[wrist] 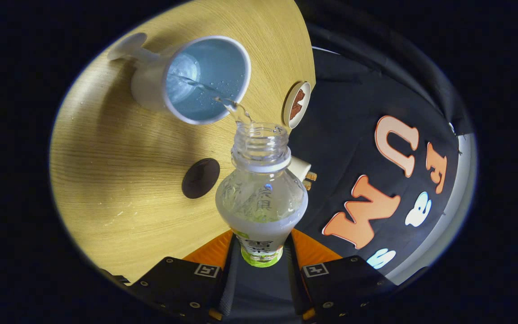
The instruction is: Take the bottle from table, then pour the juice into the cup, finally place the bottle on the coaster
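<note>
My gripper (261,252) is shut on a clear plastic bottle (261,198) with a white and green label, held by its lower body between the fingers. The bottle has no cap and is tipped toward a white cup (196,78) with a pale blue inside and a handle. A thin stream of clear liquid (234,108) runs from the bottle's mouth over the cup's rim, and liquid sits in the cup's bottom. A dark round coaster (201,178) lies on the wooden table (106,180), just to the side of the bottle and nearer than the cup.
A small round white-rimmed disc with a brown pattern (297,104) sits at the table's edge beyond the bottle. A white object with tan parts (303,170) peeks from behind the bottle's shoulder. The table's edge drops off beside the bottle toward the black cloth wall.
</note>
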`<state>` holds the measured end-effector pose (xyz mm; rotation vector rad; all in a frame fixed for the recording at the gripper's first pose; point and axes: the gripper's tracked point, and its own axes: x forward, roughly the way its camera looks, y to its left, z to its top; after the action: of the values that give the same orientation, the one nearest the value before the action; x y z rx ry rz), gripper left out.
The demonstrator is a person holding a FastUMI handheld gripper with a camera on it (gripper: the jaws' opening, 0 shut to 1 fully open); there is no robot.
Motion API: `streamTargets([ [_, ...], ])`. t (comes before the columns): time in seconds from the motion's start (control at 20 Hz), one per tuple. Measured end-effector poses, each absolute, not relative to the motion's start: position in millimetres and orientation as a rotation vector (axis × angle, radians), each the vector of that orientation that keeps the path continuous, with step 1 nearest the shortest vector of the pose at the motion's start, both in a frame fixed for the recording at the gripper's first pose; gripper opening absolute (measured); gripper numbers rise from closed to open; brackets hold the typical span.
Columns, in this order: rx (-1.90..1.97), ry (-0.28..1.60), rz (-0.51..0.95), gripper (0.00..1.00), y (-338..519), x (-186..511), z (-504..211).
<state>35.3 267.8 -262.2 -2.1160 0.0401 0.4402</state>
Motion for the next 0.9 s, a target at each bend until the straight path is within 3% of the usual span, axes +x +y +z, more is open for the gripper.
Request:
streamTargets([
  [0.9, -2.21, -0.036, 0.443, 0.52, 278, 40, -244],
])
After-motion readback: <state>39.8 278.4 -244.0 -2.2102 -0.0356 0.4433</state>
